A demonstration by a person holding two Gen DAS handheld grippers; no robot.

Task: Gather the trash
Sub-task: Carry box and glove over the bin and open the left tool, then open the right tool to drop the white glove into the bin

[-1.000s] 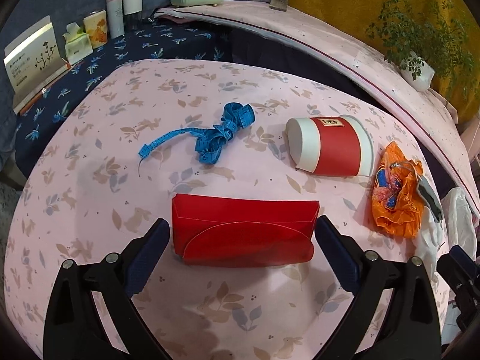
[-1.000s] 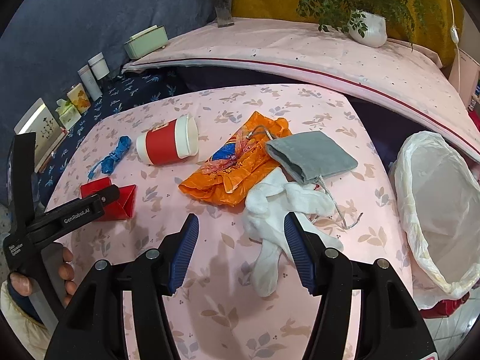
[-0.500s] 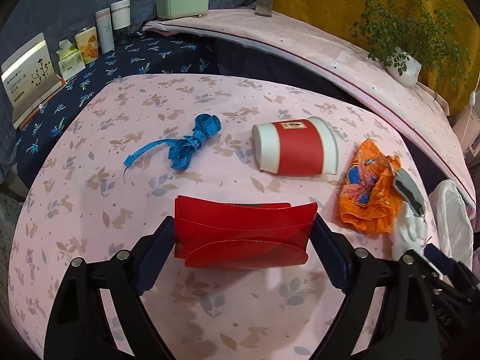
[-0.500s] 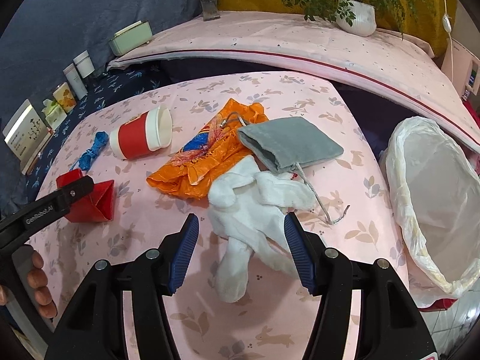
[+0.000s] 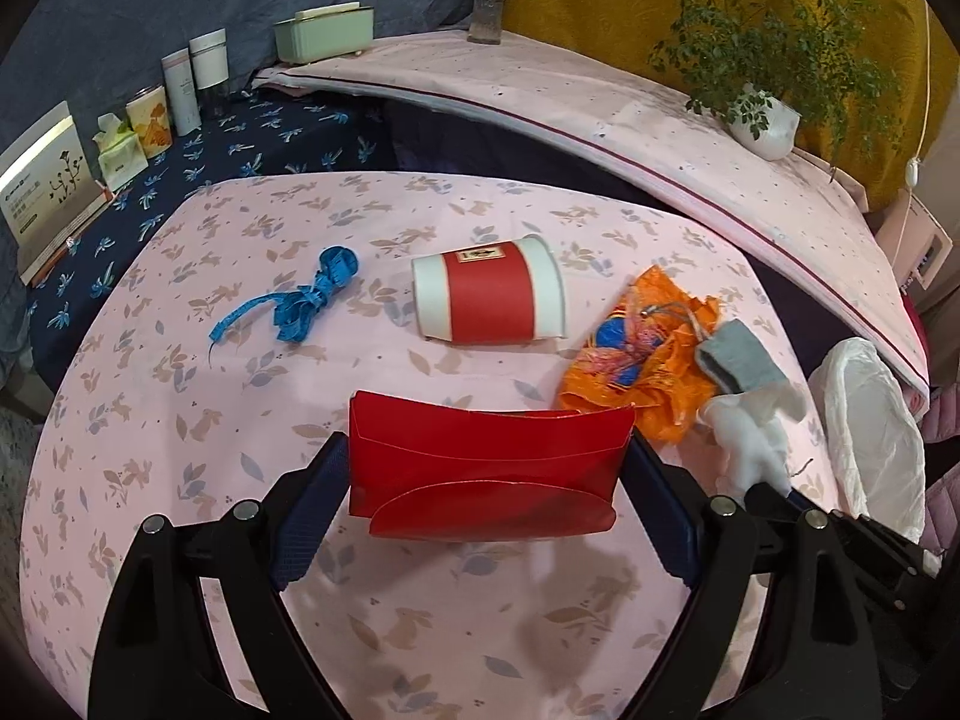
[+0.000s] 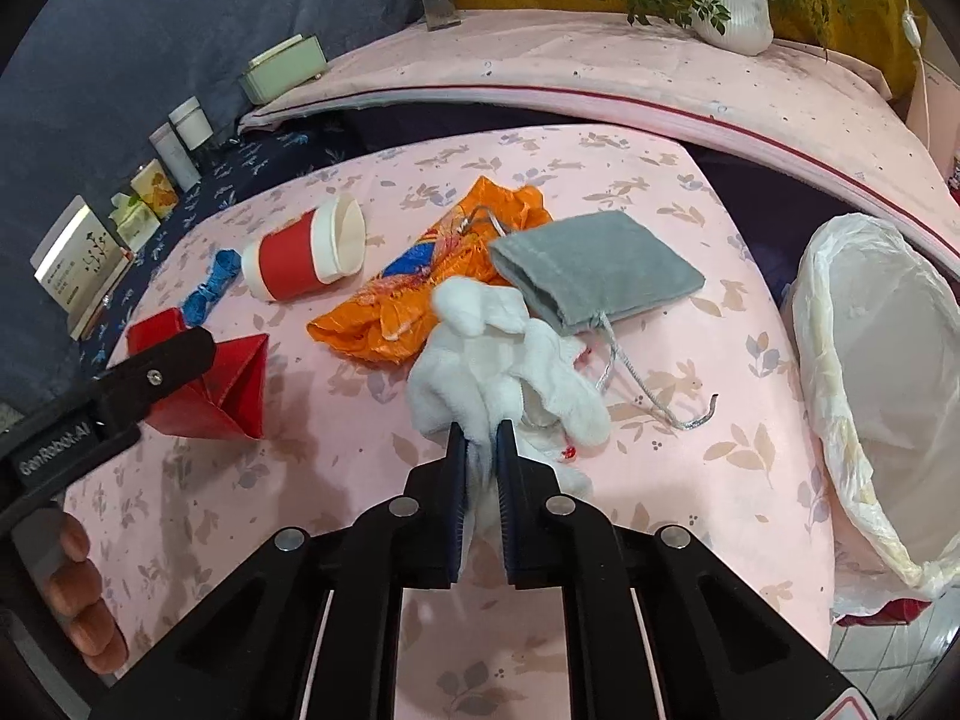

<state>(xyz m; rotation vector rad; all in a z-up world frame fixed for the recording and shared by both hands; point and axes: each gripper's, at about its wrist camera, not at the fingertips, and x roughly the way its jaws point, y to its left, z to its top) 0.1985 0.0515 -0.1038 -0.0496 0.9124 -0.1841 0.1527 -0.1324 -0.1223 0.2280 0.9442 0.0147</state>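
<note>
My left gripper (image 5: 485,450) is shut on a red folded paper box (image 5: 486,474), gripped at both ends and held just above the pink tablecloth (image 5: 180,420). In the right wrist view my right gripper (image 6: 481,429) has its jaws closing on a white fluffy cloth (image 6: 498,354), which is pinched between the pads. On the table lie a red-and-white paper cup (image 5: 489,300) on its side, a crumpled orange wrapper (image 6: 420,276), a grey drawstring pouch (image 6: 594,276) and a blue tape measure (image 5: 306,300).
A bin with a white liner bag (image 6: 882,360) stands open off the table's right edge. Boxes and jars (image 5: 180,90) line the dark blue cloth at the far left. A potted plant (image 5: 762,126) sits on the pink ledge behind. A person's fingers (image 6: 78,600) hold the left gripper's handle.
The left gripper has closed on the red box and lifted it off the table. The right gripper's jaws, open around the white cloth before, have snapped together on it.
</note>
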